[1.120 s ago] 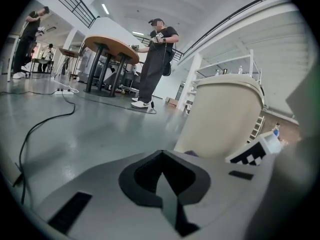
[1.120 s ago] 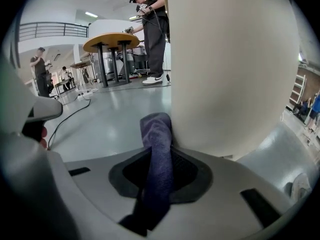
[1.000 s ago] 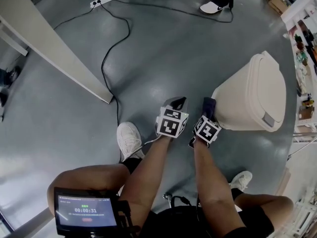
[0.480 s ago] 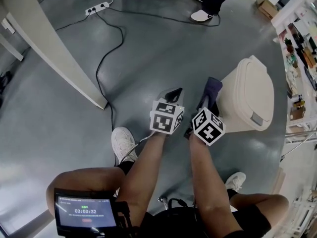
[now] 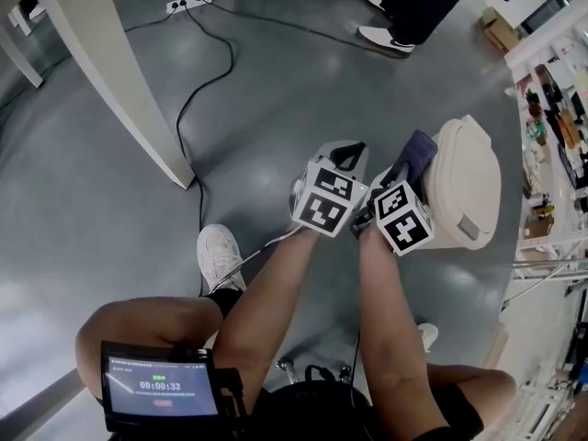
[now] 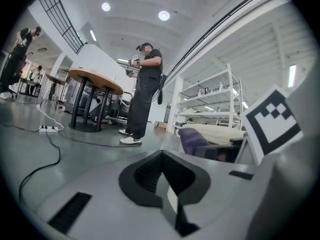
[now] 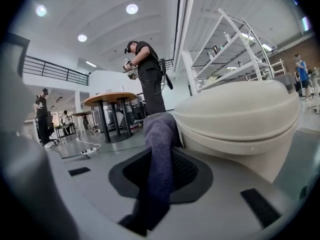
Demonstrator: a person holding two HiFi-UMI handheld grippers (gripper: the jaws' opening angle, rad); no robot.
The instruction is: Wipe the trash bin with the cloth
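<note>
A beige trash bin (image 5: 470, 189) with a closed lid stands on the grey floor at the right. My right gripper (image 5: 405, 170) is shut on a purple cloth (image 5: 419, 149), which rests against the bin's left upper edge. In the right gripper view the cloth (image 7: 160, 149) hangs between the jaws of the right gripper (image 7: 161, 160) and touches the bin (image 7: 240, 119) just under its lid rim. My left gripper (image 5: 347, 158) is beside it on the left, shut and empty; in its own view, the left gripper (image 6: 161, 157) points past the cloth (image 6: 193, 139).
A white table leg (image 5: 110, 72) slants across the upper left. A black cable (image 5: 196, 99) runs from a power strip (image 5: 188, 2). Someone stands at the far side (image 5: 415, 7). Shelves (image 5: 556, 72) line the right. My shoe (image 5: 219, 255) and a timer screen (image 5: 158, 386) are below.
Both grippers have moved up and right towards the bin's top. The cloth has gone from the bin's lower left side up to its lid edge.
</note>
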